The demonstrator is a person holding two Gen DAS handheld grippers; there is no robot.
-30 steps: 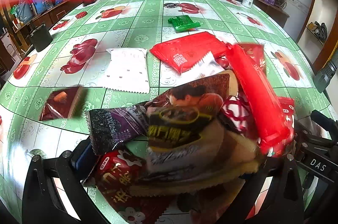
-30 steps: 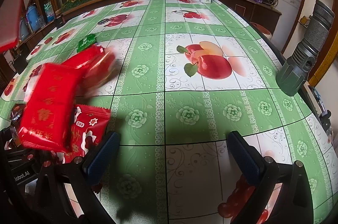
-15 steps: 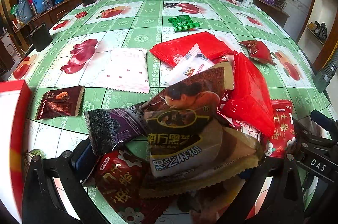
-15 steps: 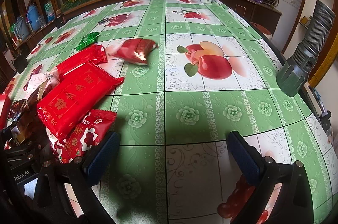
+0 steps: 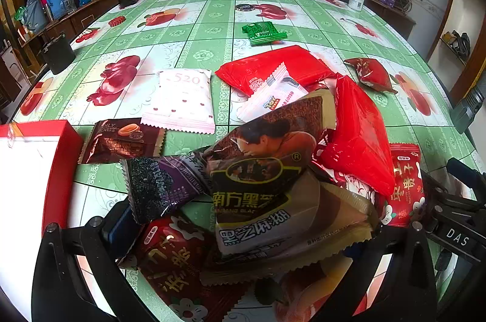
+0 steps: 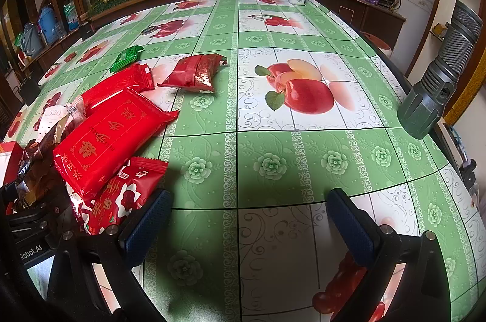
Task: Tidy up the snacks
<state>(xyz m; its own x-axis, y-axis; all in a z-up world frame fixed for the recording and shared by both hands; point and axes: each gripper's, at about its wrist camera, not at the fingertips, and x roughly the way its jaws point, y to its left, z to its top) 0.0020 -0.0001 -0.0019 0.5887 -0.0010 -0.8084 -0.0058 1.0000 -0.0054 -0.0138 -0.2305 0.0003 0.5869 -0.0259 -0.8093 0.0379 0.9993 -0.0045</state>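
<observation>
Left gripper (image 5: 243, 237) is held low over the table, jaws spread wide, snack pile (image 5: 267, 185) heaped between and over the fingers, nothing clamped. Right gripper (image 6: 247, 223) is released too, parked over bare tablecloth (image 6: 273, 164) beside the pile. Packets are glossy: brown sesame-paste sachet (image 5: 273, 170) on top, red packets (image 6: 109, 137) alongside, red box (image 5: 36, 167) at left.
</observation>
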